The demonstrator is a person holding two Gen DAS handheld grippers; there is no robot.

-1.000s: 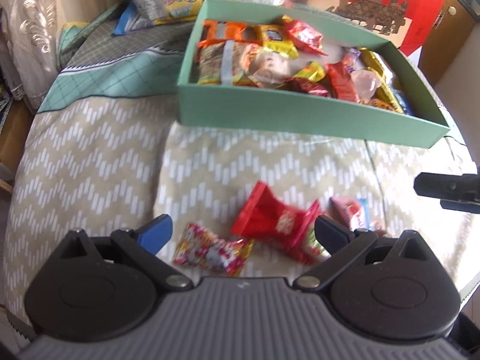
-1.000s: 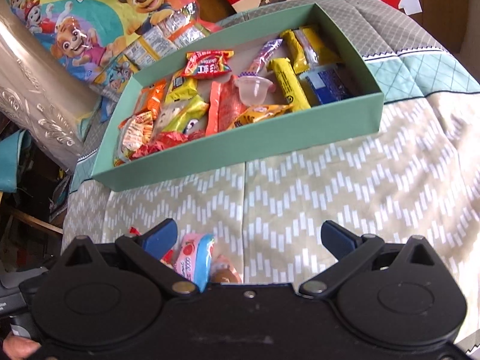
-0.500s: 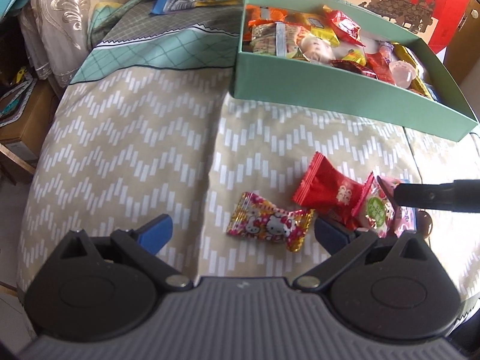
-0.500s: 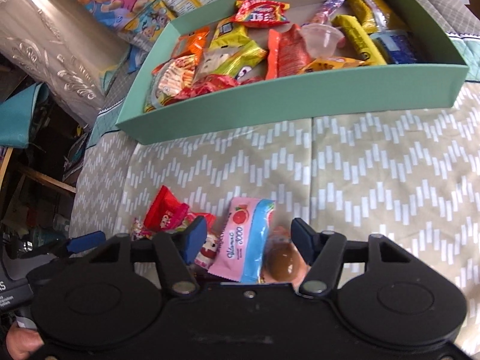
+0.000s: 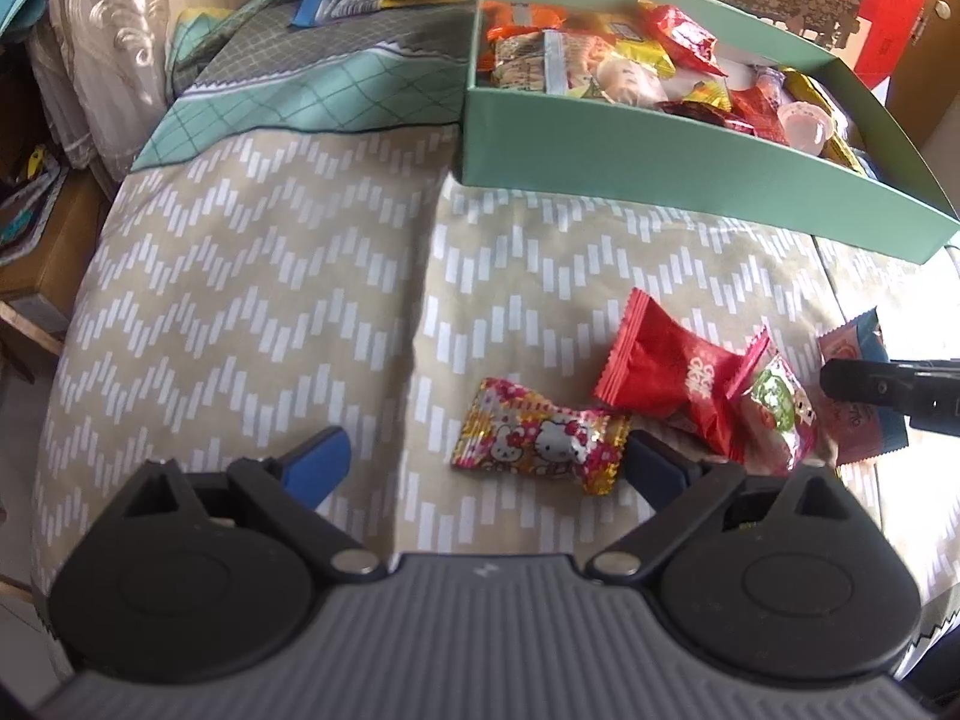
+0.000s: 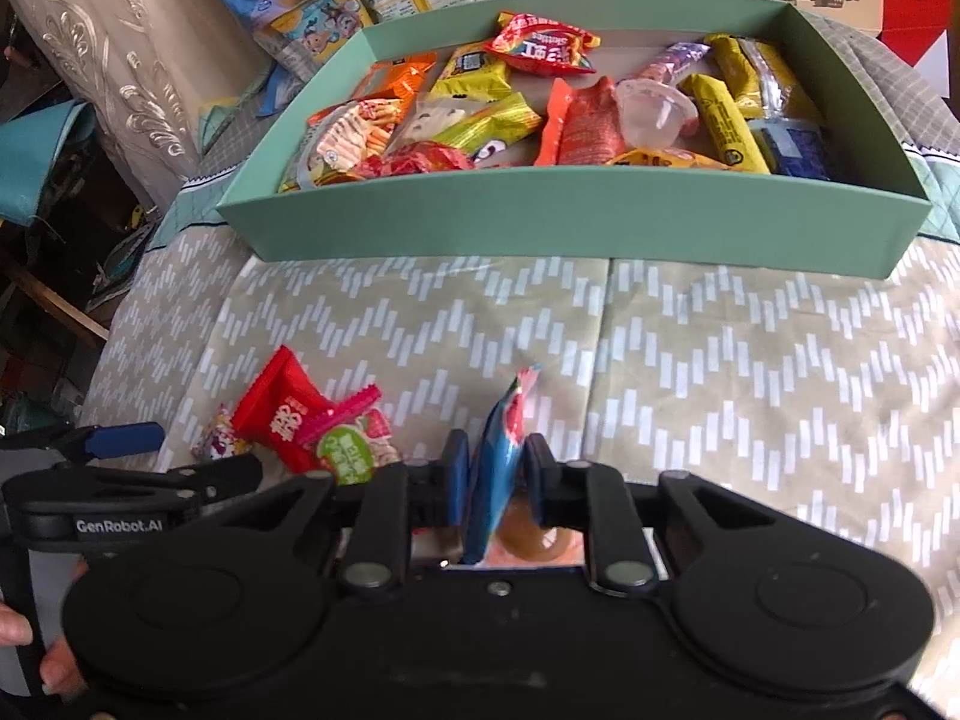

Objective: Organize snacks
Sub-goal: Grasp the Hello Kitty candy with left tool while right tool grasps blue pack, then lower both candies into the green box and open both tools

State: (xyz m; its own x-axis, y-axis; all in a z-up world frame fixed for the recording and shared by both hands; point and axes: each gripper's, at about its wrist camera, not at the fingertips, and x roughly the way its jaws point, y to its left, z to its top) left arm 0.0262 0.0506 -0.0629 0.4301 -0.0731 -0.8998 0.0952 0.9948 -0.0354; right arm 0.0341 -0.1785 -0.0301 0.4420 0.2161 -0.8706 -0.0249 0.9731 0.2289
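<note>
Right gripper: jaws just closed, clamped on pink-and-blue snack packet, upright on edge above chevron cloth. Left gripper: jaws just narrowing slightly, spread wide beside Hello Kitty candy, nothing gripped. Mint-green box beyond, holding assorted snacks.

Bed cover: tan ground, white dashes in chevron rows; beyond it a teal band with dark diamond grid, then grey.
Box: plain mint green outside and in.
Box contents: mixed yellow, orange, red and lime wrappers, one dark blue.
Red packet: solid red, white lettering.
Hello Kitty candy: red and pink floral foil, white cat faces, gold edges.
Small candy: green and pink, print too blurred to read.
Sachet: blue edge, pink face, perhaps a red fruit mark.
Left tool: black body, grey ribbed housing, blue pads.
Right tool: black, blue pads.
</note>
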